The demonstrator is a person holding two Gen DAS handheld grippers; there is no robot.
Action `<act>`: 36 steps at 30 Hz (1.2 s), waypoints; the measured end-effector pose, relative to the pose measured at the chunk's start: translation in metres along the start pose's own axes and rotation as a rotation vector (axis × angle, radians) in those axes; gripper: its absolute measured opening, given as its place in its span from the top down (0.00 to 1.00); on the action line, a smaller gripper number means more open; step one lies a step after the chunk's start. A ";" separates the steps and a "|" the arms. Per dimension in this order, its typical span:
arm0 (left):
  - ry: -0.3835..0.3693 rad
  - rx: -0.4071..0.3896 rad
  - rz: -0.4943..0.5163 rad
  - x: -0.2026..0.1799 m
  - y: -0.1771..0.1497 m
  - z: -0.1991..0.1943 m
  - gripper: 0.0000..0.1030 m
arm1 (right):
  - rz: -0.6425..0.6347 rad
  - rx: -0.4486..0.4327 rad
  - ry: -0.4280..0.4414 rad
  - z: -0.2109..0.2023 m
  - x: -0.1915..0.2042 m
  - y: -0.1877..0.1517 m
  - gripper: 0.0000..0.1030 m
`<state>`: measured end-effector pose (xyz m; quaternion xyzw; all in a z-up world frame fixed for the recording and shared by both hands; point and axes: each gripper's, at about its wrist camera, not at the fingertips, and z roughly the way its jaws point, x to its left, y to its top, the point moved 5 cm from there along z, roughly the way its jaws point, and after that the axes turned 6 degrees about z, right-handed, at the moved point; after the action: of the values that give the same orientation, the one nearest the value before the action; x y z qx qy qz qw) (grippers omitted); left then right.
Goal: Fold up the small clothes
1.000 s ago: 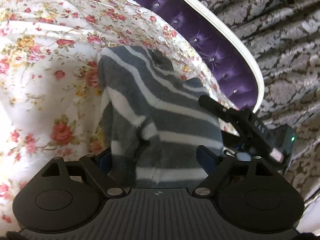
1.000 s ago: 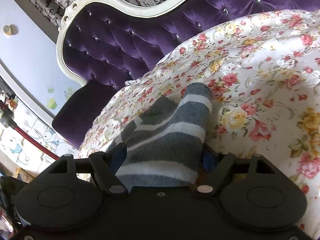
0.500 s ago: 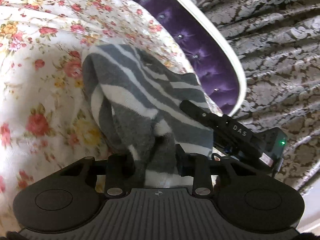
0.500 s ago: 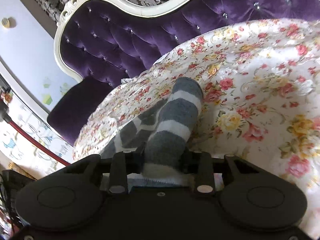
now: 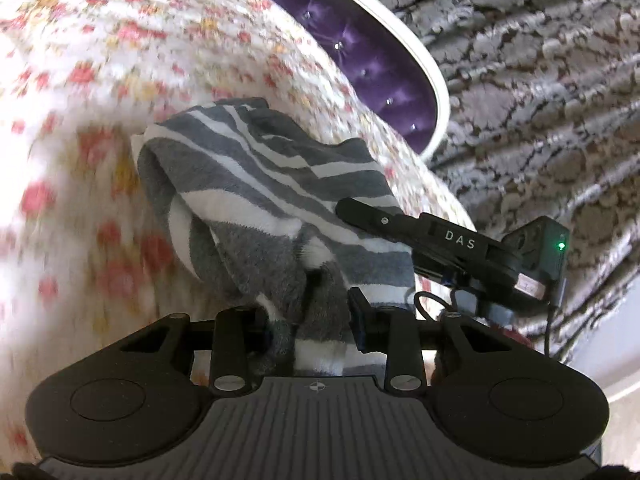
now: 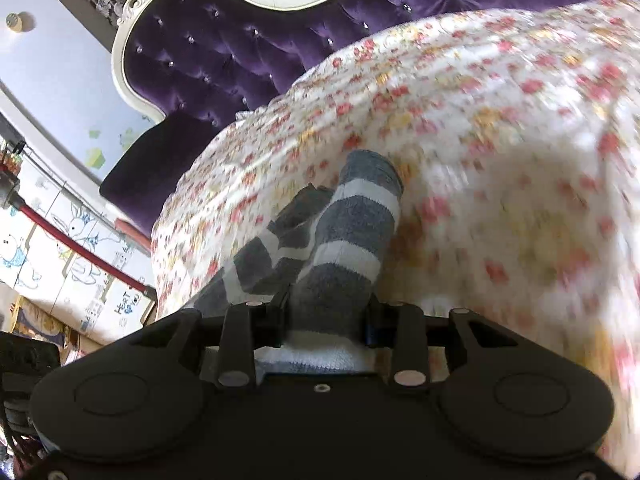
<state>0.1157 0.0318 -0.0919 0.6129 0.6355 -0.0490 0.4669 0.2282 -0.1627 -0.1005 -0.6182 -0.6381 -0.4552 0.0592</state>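
left gripper (image 5: 308, 320): jaws just closed, clamped on bunched near edge of the striped garment (image 5: 256, 184) – lifts that side for the fold.
right gripper (image 6: 326, 316): likewise pinching its striped end.
garment: strung between both grippers, far end on floral bedspread (image 5: 80, 80).

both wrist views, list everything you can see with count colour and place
striped garment: one, grey and white fleece, on the bedspread, bunched, gripped at two spots
bedspread: one, white with red and yellow flowers, covers the bed
headboard: one, purple tufted with white frame, behind the bed
curtain: one, grey damask, right in the left wrist view
cartoon panels: white, rabbit drawings, far left in the right wrist view
left claw: black, shut on the garment
right claw: black, shut on the garment
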 end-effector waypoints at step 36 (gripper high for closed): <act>0.470 -0.298 0.343 -0.027 -0.045 -0.016 0.47 | -0.428 -0.256 -0.253 -0.046 0.030 -0.107 0.68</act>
<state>0.0647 0.0115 -0.0885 0.6304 0.6136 0.2666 0.3936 0.1092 -0.1512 -0.1088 -0.5238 -0.6937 -0.4534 -0.1970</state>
